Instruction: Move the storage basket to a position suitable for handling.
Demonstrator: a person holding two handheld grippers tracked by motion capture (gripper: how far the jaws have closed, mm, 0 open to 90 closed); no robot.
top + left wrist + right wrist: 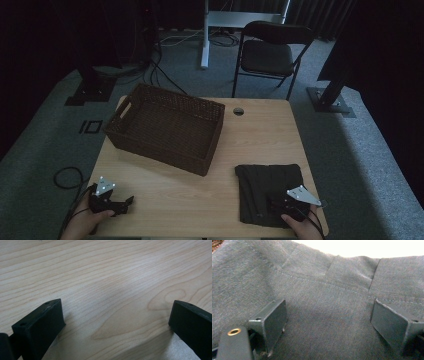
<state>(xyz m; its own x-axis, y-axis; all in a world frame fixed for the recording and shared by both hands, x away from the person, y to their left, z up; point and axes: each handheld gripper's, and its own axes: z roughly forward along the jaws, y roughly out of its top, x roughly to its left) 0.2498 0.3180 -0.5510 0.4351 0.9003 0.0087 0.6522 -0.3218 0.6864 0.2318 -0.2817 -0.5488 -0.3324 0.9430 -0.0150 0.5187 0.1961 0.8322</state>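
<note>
A dark grey folded cloth [270,180] lies on the front right part of the light wooden table [200,195]. My right gripper [274,205] rests low over the cloth's near edge. In the right gripper view its jaws [328,307] stand wide apart and open, with the stitched cloth [317,277] lying flat under them. My left gripper [126,204] sits at the table's front left corner. Its jaws [117,307] are open over bare wood [100,270], with nothing between them. A brown wicker basket [160,150] stands at the back left.
A small round hole [238,111] is cut in the tabletop behind the basket's right corner. A black folding chair [272,50] stands on the grey carpet beyond the table. A cable loop [67,177] lies on the floor at the left.
</note>
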